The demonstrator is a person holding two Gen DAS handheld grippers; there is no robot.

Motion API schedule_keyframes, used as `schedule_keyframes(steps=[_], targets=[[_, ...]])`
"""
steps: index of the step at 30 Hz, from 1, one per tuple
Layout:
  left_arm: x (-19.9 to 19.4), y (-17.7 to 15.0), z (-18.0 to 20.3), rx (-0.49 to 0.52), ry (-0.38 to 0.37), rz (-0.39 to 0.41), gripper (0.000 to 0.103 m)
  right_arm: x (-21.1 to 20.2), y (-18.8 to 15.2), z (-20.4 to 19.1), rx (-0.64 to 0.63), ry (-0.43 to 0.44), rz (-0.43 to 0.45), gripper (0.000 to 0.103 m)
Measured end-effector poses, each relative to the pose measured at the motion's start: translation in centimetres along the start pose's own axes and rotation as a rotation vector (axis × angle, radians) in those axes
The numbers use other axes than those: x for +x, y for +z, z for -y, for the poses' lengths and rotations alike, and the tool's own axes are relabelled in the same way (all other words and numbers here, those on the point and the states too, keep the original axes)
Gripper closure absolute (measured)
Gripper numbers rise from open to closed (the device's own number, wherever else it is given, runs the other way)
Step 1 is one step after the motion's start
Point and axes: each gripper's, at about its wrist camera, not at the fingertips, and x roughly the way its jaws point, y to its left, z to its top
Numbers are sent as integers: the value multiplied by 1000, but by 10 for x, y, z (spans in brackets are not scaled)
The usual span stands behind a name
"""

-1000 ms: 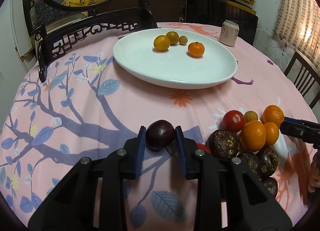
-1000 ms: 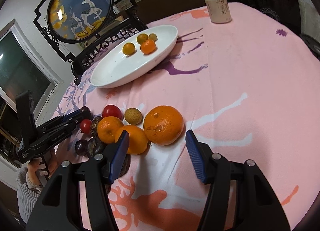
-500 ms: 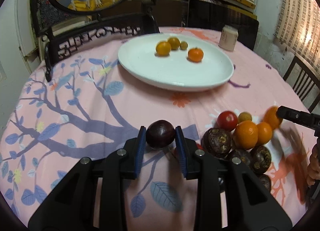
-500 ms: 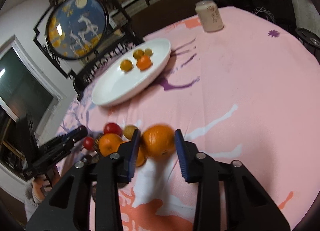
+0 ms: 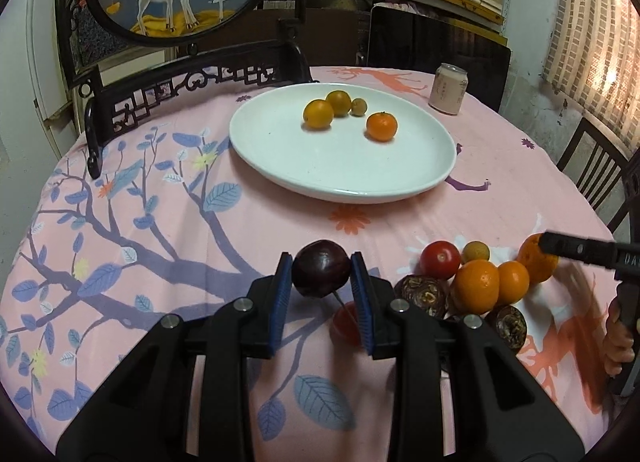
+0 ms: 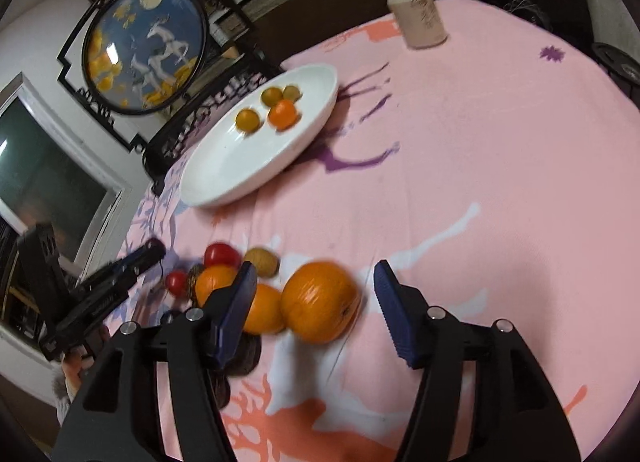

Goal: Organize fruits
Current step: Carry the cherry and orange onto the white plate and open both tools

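Left gripper (image 5: 321, 289): blue-padded jaws clamped on a dark purple round plum (image 5: 321, 273), one pad on each flank; the plum is held above the pink tablecloth with blue branch and leaf print (image 5: 160, 222), near the table's near edge.

Right gripper (image 6: 316, 298): jaws apart, standing either side of a large orange mandarin (image 6: 320, 301); neither pad touches it. Left pad overlaps the smaller oranges behind it. View is motion-blurred.

Fruit pile: on the cloth toward the near right edge of the table. Large mandarin sits at the pile's right end, touching a smaller orange (image 6: 262, 308). Beside these, another orange (image 5: 477, 286), a red tomato (image 5: 440, 259), a small tan-green round fruit (image 5: 475, 251), and dark brown wrinkled fruits (image 5: 421, 294) packed close together. A second small red tomato (image 6: 176, 281) lies at the pile's left side.

White oval ceramic plate (image 5: 288, 158): centre of the table, toward the far edge. Holds two yellow-orange round fruits (image 5: 318, 114), one small greenish fruit (image 5: 358, 106) and one orange mandarin (image 5: 382, 126), grouped at the plate's far side, the mandarin apart from the other three.

Pale pink drink can (image 5: 448, 89): upright near the far right edge, well apart from the plate.

Dark carved wooden chair back (image 5: 160, 94): against the far left edge of the table.
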Motion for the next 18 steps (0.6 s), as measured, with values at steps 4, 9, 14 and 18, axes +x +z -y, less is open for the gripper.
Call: schedule_keyframes(steps=[4,9,14,18], targets=[[-1,-2,1,3,1,-1,73,0,-10,-2,-18,-12,-4,62],[0,7,-2,-19,-11,0,73,-1,-4,-9,-30,-18,18,62],[9,43,-3,-13,25,28,73,8,43,-33,-39,32,38,62],[34,72,-2,-16,60,18,73,39,81,-55,-54,40,42,62]])
